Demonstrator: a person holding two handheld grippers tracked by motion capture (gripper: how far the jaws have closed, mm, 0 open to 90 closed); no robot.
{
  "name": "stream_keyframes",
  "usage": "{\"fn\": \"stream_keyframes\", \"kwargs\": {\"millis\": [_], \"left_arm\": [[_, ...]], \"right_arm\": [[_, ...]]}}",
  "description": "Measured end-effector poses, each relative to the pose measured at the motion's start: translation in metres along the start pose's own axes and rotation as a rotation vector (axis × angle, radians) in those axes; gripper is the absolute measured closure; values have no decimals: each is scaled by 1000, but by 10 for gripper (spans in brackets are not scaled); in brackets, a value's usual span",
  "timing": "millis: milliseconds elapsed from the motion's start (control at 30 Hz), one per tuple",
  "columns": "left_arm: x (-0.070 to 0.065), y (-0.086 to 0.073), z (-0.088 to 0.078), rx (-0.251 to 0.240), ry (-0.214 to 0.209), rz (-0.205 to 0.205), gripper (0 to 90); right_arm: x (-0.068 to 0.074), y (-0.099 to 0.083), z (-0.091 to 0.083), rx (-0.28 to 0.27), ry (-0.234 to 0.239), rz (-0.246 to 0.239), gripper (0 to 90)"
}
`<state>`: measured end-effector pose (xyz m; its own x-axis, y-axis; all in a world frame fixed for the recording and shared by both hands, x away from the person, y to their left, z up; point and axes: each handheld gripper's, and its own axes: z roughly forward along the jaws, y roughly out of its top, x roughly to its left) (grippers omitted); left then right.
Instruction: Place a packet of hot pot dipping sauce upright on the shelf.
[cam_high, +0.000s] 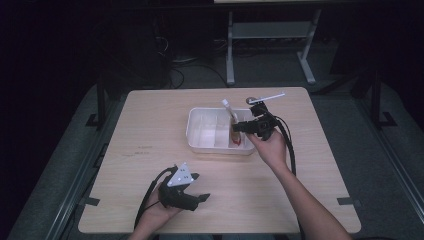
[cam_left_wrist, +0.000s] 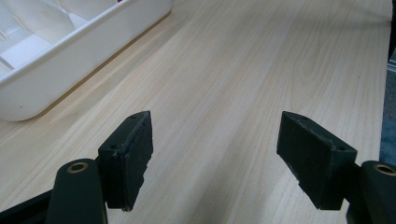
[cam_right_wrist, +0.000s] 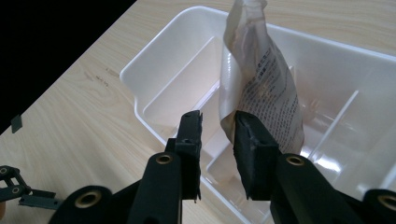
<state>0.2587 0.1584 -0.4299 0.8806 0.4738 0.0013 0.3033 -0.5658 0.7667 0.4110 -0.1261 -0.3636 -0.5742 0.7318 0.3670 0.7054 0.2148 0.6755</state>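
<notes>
The right gripper (cam_right_wrist: 217, 135) hangs over the near right part of a white tray (cam_right_wrist: 154, 60), its two black jaws parted by a narrow gap; the jaws are blocky, matt, slightly rough at the edges, with brass-ringed pivots behind them. No earlier moment is told here, only that the gap between the pads is open air, while the right-hand pad lies against or just in front of the lower edge of a packet (cam_right_wrist: 264, 79); whether it presses on the packet cannot be told, and nothing is pinched between the two pads. The packet is a flat, crinkled pouch of translucent, papery film with small dark print down its side, narrowed and twisted at the top. It stands nearly upright in one of the tray's right-hand compartments, its long axis running from the tray floor up to the crimped top, which leans a little away from the gripper toward the far wall. In the high view the packet (cam_high: 233, 120) rises above the rim of the tray (cam_high: 195, 142), with a reddish patch low in the compartment. The tray is smooth, glossy moulded plastic, rectangular with rounded corners and thin dividers. It rests on a pale wood-grain table (cam_high: 150, 115). The left gripper (cam_left_wrist: 215, 154) rests low near the table's near edge, well apart from the tray, jaws spread wide with bare wood between them.
</notes>
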Motion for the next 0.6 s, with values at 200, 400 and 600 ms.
{"fn": "stream_keyframes", "kwargs": {"millis": [200,400,600], "left_arm": [[0,0,0,1,2,-3,263],[1,0,-1,-1,2,-5,263],[0,0,0,3,1,-1,263]], "right_arm": [[-3,-5,-6,-12,4,1,668],[-7,-12,-13,-16,22,-1,649],[-6,-18,-17,-3,25,-13,641]]}}
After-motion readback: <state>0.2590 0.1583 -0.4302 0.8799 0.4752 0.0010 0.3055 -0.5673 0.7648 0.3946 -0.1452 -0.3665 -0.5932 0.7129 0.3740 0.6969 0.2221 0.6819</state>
